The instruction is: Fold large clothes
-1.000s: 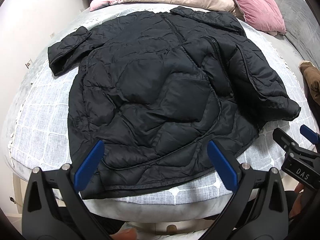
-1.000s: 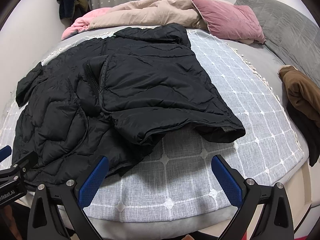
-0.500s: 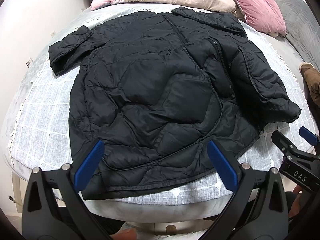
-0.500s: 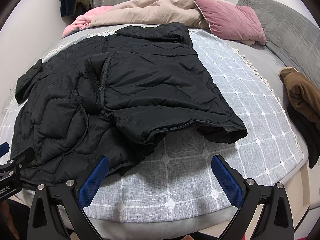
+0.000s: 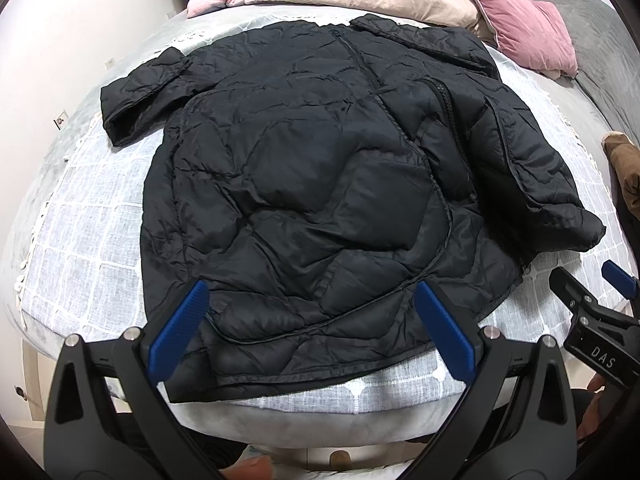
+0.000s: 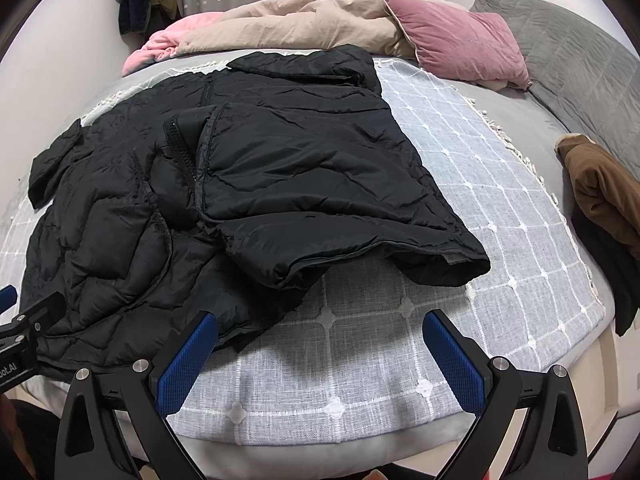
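We look down on a bed [image 5: 100, 248] covered with a pale grey spread crossed by a white grid. Across it lies a black quilted jacket [image 5: 320, 200], spread flat and filling most of the near half of the bed. Its right side is folded over onto the body, and that sleeve [image 6: 360, 240] lies on top, with its cuff pointing toward the near edge. The other sleeve [image 5: 140, 100] reaches out toward the far left edge.

At the head of the bed we see a heaped beige and pink duvet [image 6: 288, 20], with a rose-coloured pillow [image 6: 456, 48] beside it. A brown garment [image 6: 600, 192] lies at the right edge.

Our left gripper [image 5: 312, 332] hangs above the jacket's hem, its blue fingers spread wide and holding nothing. Our right gripper [image 6: 320, 360] hangs above bare bedspread just beside the jacket's hem, its fingers also spread wide and empty.
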The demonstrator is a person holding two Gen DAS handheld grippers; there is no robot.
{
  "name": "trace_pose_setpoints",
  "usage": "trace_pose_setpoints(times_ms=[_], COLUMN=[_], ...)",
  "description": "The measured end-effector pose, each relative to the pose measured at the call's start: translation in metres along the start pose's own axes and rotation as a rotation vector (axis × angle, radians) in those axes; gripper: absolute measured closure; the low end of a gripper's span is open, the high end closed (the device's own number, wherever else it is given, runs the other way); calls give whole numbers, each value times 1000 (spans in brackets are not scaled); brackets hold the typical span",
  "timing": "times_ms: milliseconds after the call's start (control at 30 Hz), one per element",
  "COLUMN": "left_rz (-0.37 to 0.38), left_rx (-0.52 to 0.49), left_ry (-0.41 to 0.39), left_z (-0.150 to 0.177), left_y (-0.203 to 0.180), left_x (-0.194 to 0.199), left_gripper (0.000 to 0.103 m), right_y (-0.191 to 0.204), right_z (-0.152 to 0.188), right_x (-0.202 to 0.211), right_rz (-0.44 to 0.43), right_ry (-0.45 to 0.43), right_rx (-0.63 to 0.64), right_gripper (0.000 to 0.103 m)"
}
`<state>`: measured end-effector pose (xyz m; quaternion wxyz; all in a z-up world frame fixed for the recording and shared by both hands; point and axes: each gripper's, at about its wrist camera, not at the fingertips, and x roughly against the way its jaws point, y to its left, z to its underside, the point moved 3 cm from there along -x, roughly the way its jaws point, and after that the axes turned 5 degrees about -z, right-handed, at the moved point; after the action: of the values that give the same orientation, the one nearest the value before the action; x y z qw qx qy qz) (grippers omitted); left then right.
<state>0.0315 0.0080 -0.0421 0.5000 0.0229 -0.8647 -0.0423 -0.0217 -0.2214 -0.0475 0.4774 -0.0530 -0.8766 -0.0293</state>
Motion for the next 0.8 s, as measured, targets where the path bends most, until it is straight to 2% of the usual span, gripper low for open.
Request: trace_pose_setpoints(times_ms=[333,500,567,700,800], left_rz=[40,81,112,122,156], left_rx=[-9,-69,-76,-83,-65], left_ry=[-13,-47,-50,-39,21], left_z=[-5,-12,-16,-25,-30], left_y=[4,2,4,11,20], left_x=[1,4,5,2,-10], left_gripper=[1,1,1,1,1], right_y=[-3,-15,-25,-56,-80], right_z=[-5,-12,-16,-28,-39], right_x=[2,6,6,2,-5], right_rz=[17,10,-5,-85,-184], right_ry=[-6,-30,-34,-21,-9], right_rx=[-4,-26,-53,-143,-228], right_gripper=[0,0,0,0,0])
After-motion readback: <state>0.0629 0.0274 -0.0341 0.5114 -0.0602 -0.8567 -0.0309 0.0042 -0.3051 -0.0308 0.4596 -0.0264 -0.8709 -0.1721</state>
